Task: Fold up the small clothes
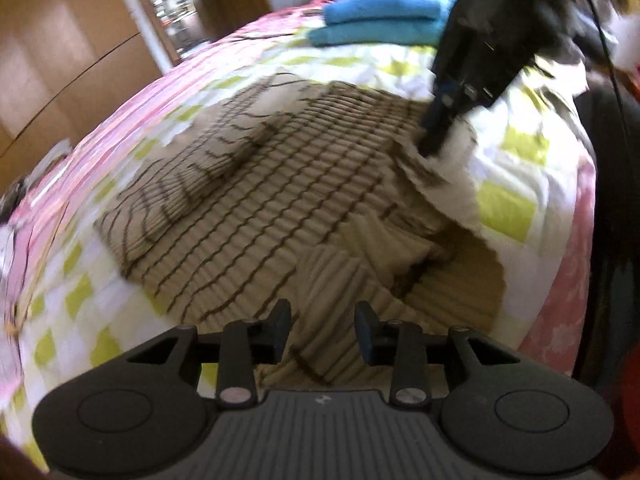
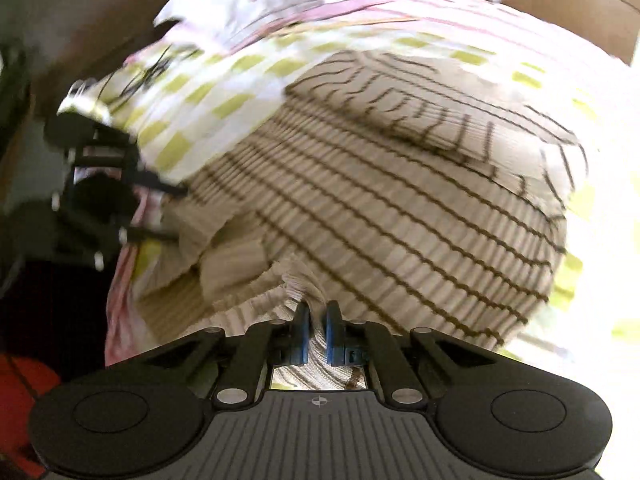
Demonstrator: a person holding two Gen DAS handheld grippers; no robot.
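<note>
One beige ribbed top with thin dark wavy stripes (image 1: 280, 184) lies spread on a bed quilt (image 1: 512, 152) checked in white, lime green and pink, and it is the only garment being worked on. One sleeve is folded across the far left part of the garment's body, and the near edge is bunched into several loose folds. Two hand-held grippers are at work. The left gripper (image 1: 322, 330) hovers over the near hem with its two fingers standing partly apart; fabric shows in the gap between them, but the pads do not press on it. The right gripper (image 2: 316, 324) has its two blue-padded fingers drawn close together on a gathered ridge of the same top's edge, pinching the cloth; seen from the left wrist camera, it comes down at the far right of the garment, where the hem is lifted and shows its pale underside. From the right wrist camera the left gripper appears at the left edge of the garment, blurred. At the far side of the bed sit two folded blue cloths (image 1: 384, 16), stacked one on the other, well apart from the striped top. A wooden wardrobe (image 1: 60, 52) stands beyond the bed at the left.
</note>
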